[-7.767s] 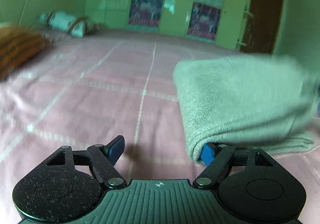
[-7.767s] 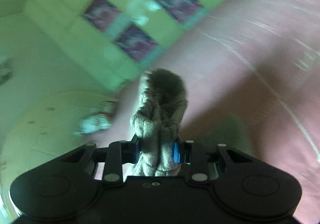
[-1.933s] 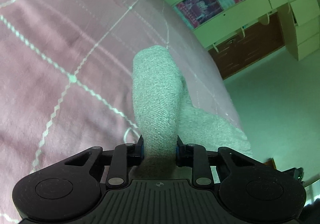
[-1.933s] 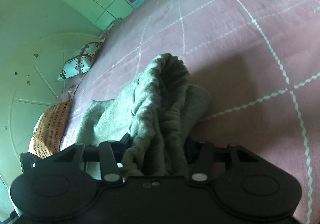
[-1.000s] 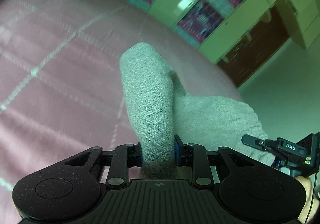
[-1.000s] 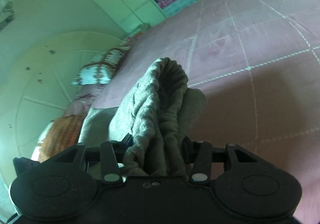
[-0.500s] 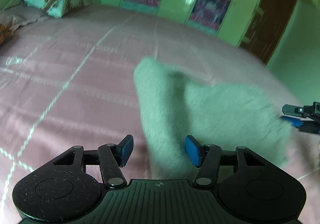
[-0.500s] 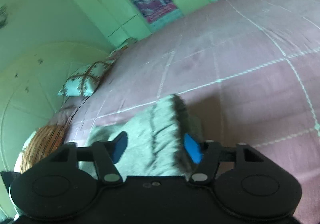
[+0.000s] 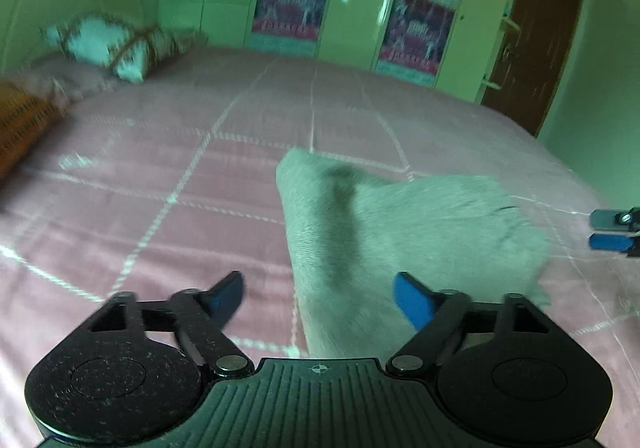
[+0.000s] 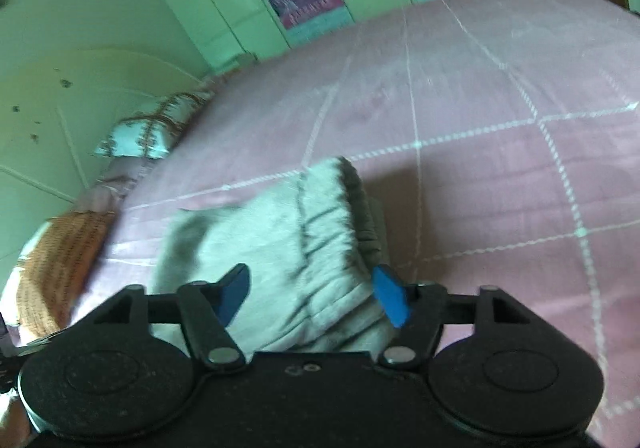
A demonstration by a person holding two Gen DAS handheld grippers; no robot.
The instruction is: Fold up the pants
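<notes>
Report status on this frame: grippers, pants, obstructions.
Left gripper open, right gripper open, neither holding. Grey pants folded, lying on the pink bedspread. Nothing in the way.

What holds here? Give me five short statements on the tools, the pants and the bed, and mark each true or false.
1. The left tool is clamped on the pants. False: its jaws stand apart, with the cloth lying loose between them.
2. The right tool is open. True.
3. The pants lie on a pink bedspread with pale grid lines. True.
4. The pants are dark blue. False: they are light grey.
5. A patterned pillow lies at the far left of the bed, seen from the left wrist. True.
</notes>
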